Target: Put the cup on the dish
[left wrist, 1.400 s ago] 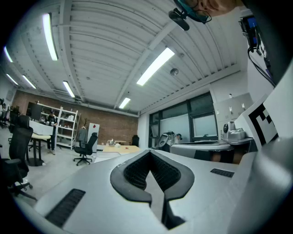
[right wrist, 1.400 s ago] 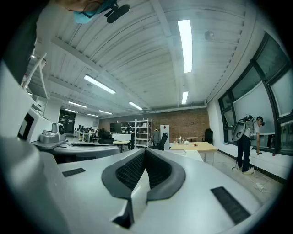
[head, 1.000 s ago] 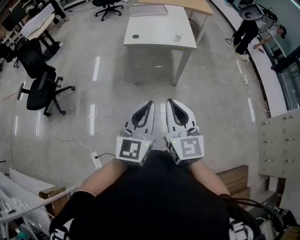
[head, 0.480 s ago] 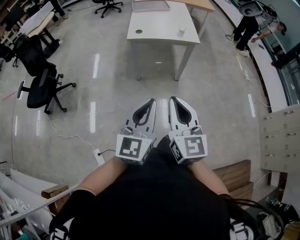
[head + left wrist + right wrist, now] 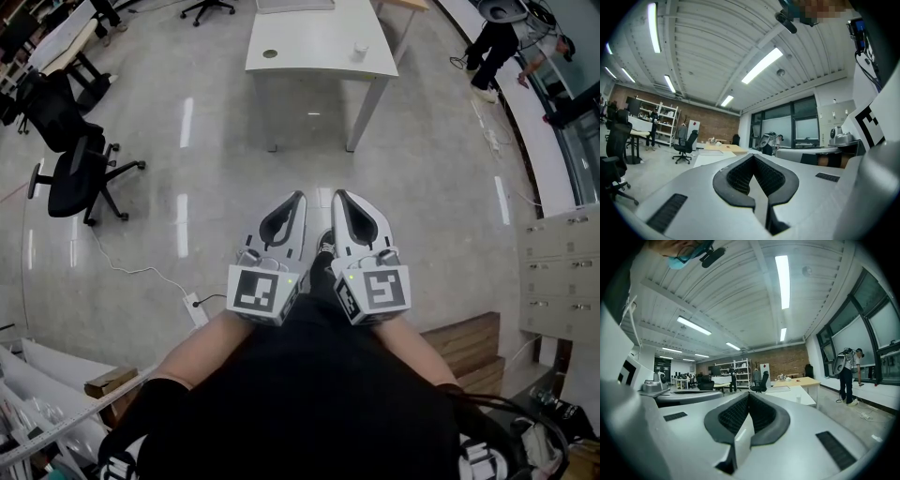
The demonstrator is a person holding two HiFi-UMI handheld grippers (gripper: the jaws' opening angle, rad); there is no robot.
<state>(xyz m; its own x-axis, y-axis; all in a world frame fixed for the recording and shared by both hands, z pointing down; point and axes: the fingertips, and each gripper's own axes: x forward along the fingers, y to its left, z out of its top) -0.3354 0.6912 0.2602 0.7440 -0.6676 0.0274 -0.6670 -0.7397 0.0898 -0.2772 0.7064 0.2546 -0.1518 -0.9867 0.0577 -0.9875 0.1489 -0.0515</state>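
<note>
I hold both claws close in front of me, level and side by side, well short of the work. The left gripper (image 5: 299, 197) has its jaws together. The dark pads meet at the tip and nothing is between them. The right gripper (image 5: 338, 196) is the same, with its jaws closed tight and empty. The two sit just beside each other with a narrow gap between, each with its marker cube turned toward me.

The cup (image 5: 360, 49) is small and white. It stands upright on a white table (image 5: 309, 37) well ahead of me, across a stretch of shiny floor (image 5: 422, 187), and it is near the table's right edge. In the right gripper view the cup shows a little right of the closed tip, on that same table.

Toward the table's left side lies a small dark round disc (image 5: 270, 53), well apart from the cup. It is too small for me to tell what it is. A flat grey tray (image 5: 778, 389) lies at the table's far end, also apart from the cup.

Two black chairs (image 5: 80, 173) stand off to my left. A person (image 5: 497, 42) stands at the far right, by the windows. A white power strip (image 5: 194, 309) lies on the floor just left of my arms.
</note>
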